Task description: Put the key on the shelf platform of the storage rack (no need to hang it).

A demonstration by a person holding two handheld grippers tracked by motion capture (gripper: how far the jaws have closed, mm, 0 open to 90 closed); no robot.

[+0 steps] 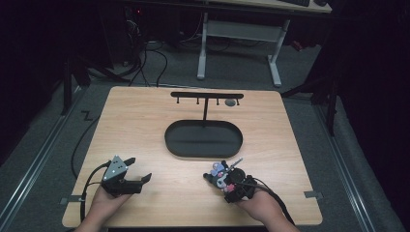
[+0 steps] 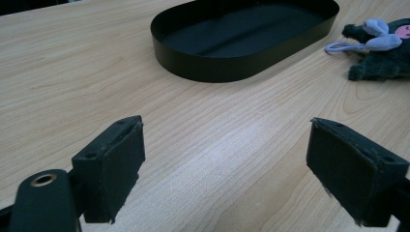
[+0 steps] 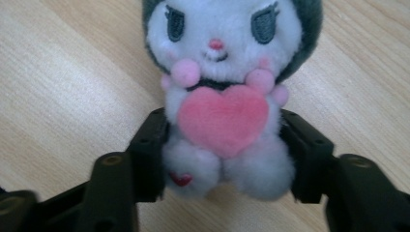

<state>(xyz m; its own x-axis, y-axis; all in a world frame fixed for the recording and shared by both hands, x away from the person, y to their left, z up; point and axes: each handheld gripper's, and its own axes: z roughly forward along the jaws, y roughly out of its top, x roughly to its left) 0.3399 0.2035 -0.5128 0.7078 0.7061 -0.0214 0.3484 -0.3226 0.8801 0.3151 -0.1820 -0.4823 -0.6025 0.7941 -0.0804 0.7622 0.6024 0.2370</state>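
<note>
A small plush toy point(image 3: 220, 111) with a white face, dark hood and pink heart lies on the wooden table near the front right. My right gripper point(image 3: 222, 150) is shut on it, one black pad pressing each side of its body. From above, the right gripper point(image 1: 223, 178) and the toy point(image 1: 217, 170) sit just in front of the black oval tray point(image 1: 167, 140). My left gripper point(image 1: 139, 169) rests at the front left, open, with bare wood between its pads point(image 2: 113, 166). The left gripper view has the toy point(image 2: 382, 53) far off at the upper right, its lavender loop lying towards the tray.
The black oval tray point(image 2: 203, 70) lies mid-table, nothing in it. Behind it stands a black T-shaped rack point(image 1: 206, 95) with small hooks, a grey item hanging from its right end. A white-legged desk point(image 1: 241, 29) and cables sit on the floor beyond the table.
</note>
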